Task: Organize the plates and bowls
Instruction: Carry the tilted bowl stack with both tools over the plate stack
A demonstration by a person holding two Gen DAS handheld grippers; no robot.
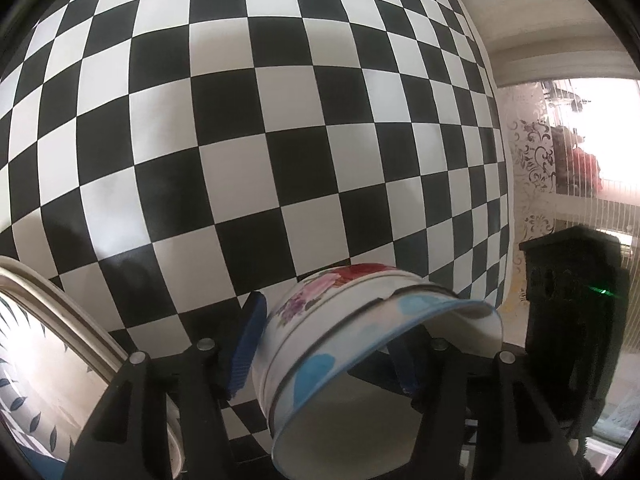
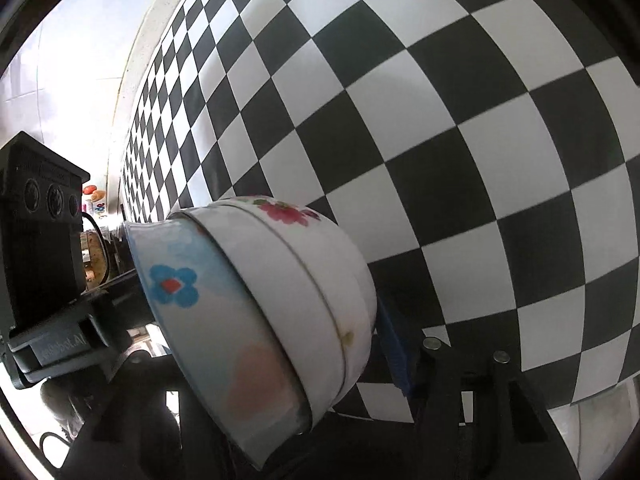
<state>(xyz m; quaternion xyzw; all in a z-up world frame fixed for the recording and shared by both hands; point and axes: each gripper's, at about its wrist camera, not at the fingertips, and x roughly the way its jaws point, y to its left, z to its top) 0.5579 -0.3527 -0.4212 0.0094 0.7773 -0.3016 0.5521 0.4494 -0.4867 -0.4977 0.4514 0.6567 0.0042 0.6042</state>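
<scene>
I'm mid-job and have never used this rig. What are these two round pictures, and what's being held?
Each picture comes from a fisheye camera riding on a hand-held gripper carried by a person. The left hand-held gripper and the right hand-held gripper each clamp a nested stack: a blue-flowered bowl inside a rose-patterned bowl. Whether that is one stack is unclear. Behind is a black-and-white checkered surface. A leaf-patterned dish sits lower left in the left view.
</scene>
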